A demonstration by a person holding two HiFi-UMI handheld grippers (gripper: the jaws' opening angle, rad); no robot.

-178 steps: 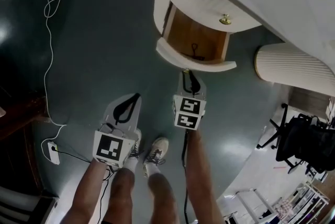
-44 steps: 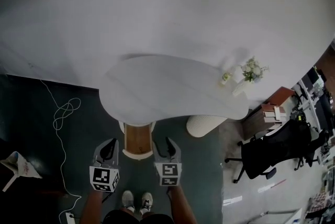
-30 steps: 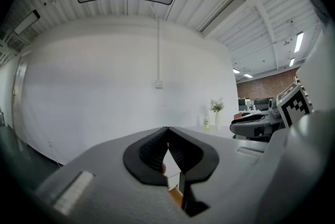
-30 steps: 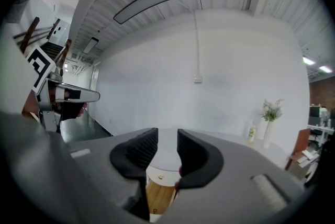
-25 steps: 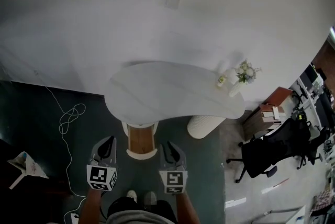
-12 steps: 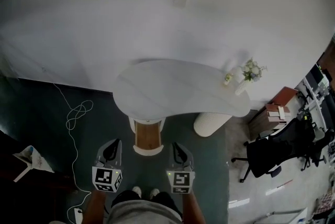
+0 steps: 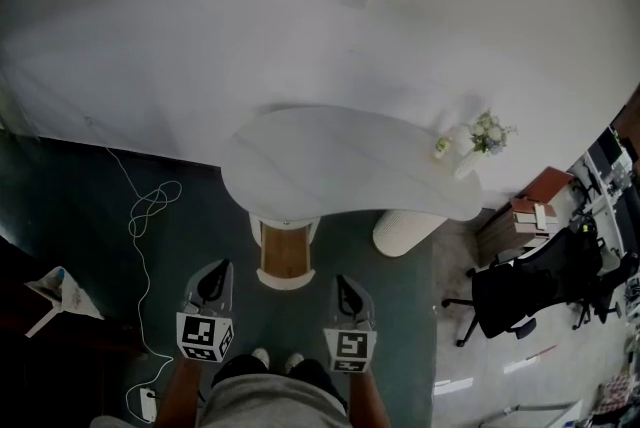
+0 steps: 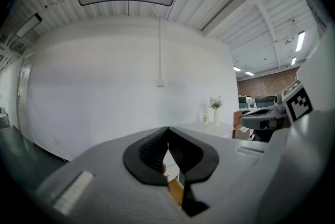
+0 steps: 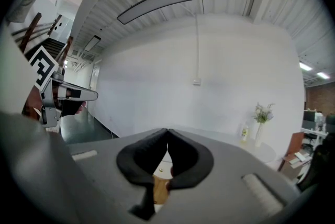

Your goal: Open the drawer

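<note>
Drawer (image 7: 285, 256) stands pulled out from under the near edge of the white table (image 7: 340, 166), on the floor side between the two grippers and just ahead of their tips: the left gripper (image 7: 220, 268) is to its left, the right gripper (image 7: 339, 280) to its right, and neither touches it. In each gripper view a sliver of the drawer's wood shows below the jaw tips. The left gripper's jaws meet at the tips with nothing between them; the right gripper's jaws have just been closing and now meet too, also on nothing. One drawer is open, with two grippers, one table, one vase of flowers (image 7: 487, 131) and one small bottle (image 7: 441, 148) on the table's far right end, one ribbed white pedestal (image 7: 405, 231), one black office chair (image 7: 515, 296) and one looped white cable (image 7: 150, 211) on the dark floor. The drawer is narrow, warm brown wood inside, with a white curved front
</note>
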